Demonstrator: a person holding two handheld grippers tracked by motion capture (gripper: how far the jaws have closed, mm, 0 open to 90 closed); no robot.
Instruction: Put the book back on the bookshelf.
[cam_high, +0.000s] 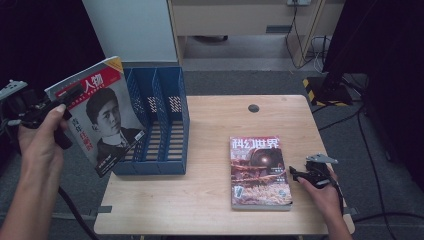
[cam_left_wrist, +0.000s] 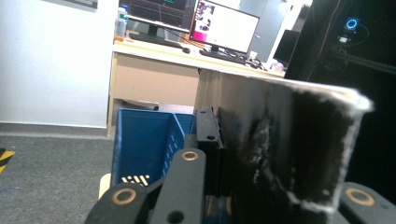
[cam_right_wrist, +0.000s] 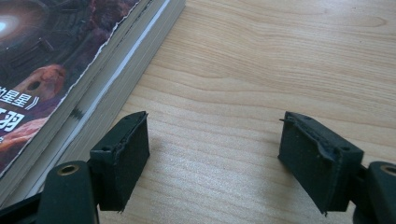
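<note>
- a wooden table (cam_high: 210, 190) is seen from above, with grey floor around it and a small dark round cap (cam_high: 254, 108) set near its far edge.
- a blue file rack (cam_high: 161, 125) with slotted walls and upright compartments is stood on the left part of the table; in the left gripper view its blue wall (cam_left_wrist: 140, 144) is seen beyond the jaws.
- a magazine with a portrait on its cover (cam_high: 97, 112) is held up in the air at the left, tilted, just in front of and left of the rack, overlapping the rack's left wall in the high view; whether it touches the rack cannot be told.
- a thick stack of magazines (cam_high: 260, 172) is laid flat on the right part of the table, well apart from the rack; its page edges (cam_right_wrist: 100, 100) are seen in the right gripper view.
- the left gripper (cam_high: 50, 107) is clenched on the held magazine's left edge, whose dark page (cam_left_wrist: 285, 149) is seen pinched between the jaws.
- the right gripper (cam_high: 300, 172) is kept low at the table just right of the stack, jaws spread apart over bare wood (cam_right_wrist: 212, 154), nothing grasped; the left jaw is just beside the stack's edge.
</note>
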